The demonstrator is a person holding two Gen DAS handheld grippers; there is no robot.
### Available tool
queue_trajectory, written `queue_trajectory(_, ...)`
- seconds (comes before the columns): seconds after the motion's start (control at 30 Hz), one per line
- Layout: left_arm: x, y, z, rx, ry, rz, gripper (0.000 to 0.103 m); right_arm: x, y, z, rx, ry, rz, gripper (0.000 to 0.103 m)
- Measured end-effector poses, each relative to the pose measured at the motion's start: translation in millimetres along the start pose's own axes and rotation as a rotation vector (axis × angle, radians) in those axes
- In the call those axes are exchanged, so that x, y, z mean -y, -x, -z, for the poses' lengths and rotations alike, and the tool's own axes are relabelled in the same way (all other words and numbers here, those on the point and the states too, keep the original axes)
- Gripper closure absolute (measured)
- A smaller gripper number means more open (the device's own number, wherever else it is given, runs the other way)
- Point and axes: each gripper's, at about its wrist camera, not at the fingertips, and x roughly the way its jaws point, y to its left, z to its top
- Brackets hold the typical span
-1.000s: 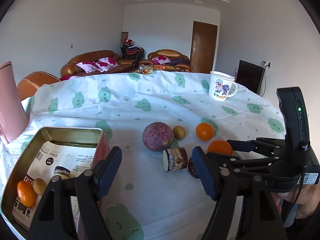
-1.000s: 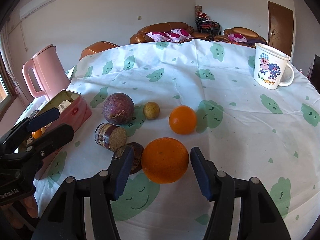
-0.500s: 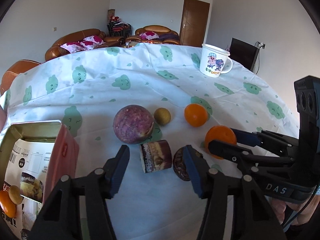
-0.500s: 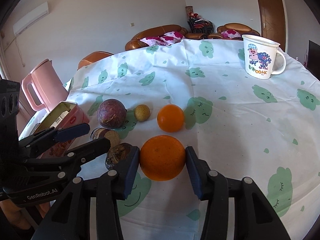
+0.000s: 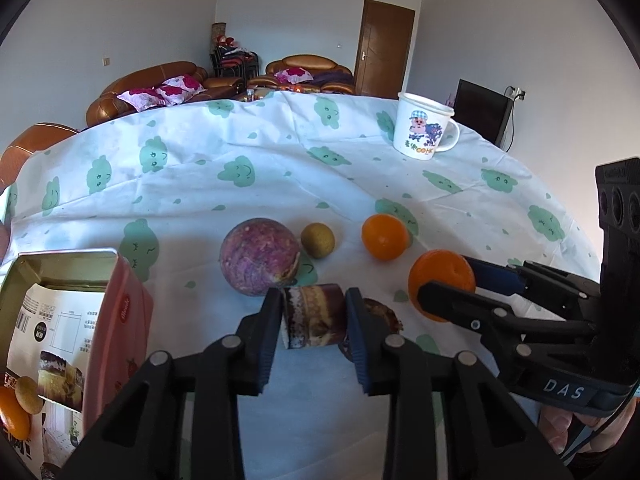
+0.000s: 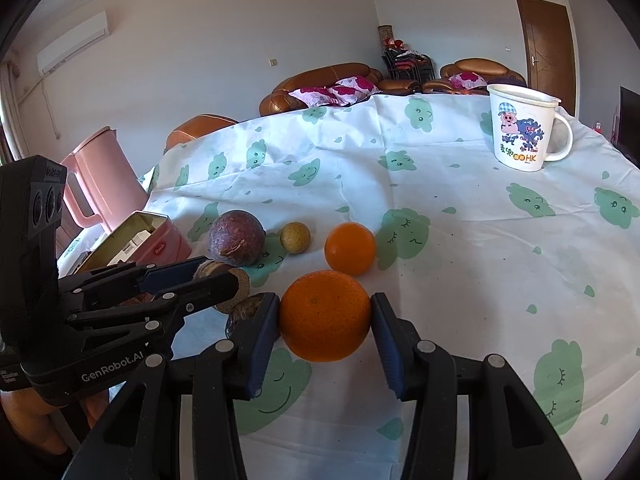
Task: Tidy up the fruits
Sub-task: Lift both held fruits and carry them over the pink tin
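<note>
Fruits lie in a cluster at the centre of both frames on the tabletop [image 5: 280,184], which wears a white cloth printed with green smiling clouds. The left claw [image 5: 313,316] is clenched on a short cut cane piece [image 5: 314,314], a banded purple-brown cylinder with a pale fibrous end, lower centre of the left view. The right claw [image 6: 325,318] grips a big orange [image 6: 325,315] with dimpled peel, lower centre of the right view; its body reads "DAS" in the left view, while the left claw's body reads "GenRobot.AI" in the right view. A dark brown fruit [image 5: 380,312] sits just beside the cane, partly hidden. Behind are a round mottled purple fruit [image 5: 259,262], a small tan longan [image 5: 317,240] and a small orange [image 5: 385,237], near each other. A pink metal tin [image 5: 120,320] at lower left, marked with illegible script, holds printed paper, an orange fruit and a tan one. A white mug [image 6: 520,128] with a cartoon pig and "HK" stands at upper right. A pink kettle [image 6: 102,176] stands at left.
</note>
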Motion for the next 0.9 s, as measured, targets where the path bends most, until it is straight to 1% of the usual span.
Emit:
queue_trajectory(0.47,-2.4,26.2,1.7,0.144,0.005,-0.017,0.069,-7.4,17.2,2.0,0.1,0.038,-0.008,0.054)
queue_trajectory(0.63,-4.5,33.6,2.8,0.186,0.017,-0.023,0.069,-9.3,23.9,3.4,0.14,0.052,-0.006,0.054)
queue_trajectory(0.9,-2.0,45.3,6.0,0.249,0.006,-0.041,0.069,-14.4,32.8,6.0,0.193,0.079,0.01,0.054)
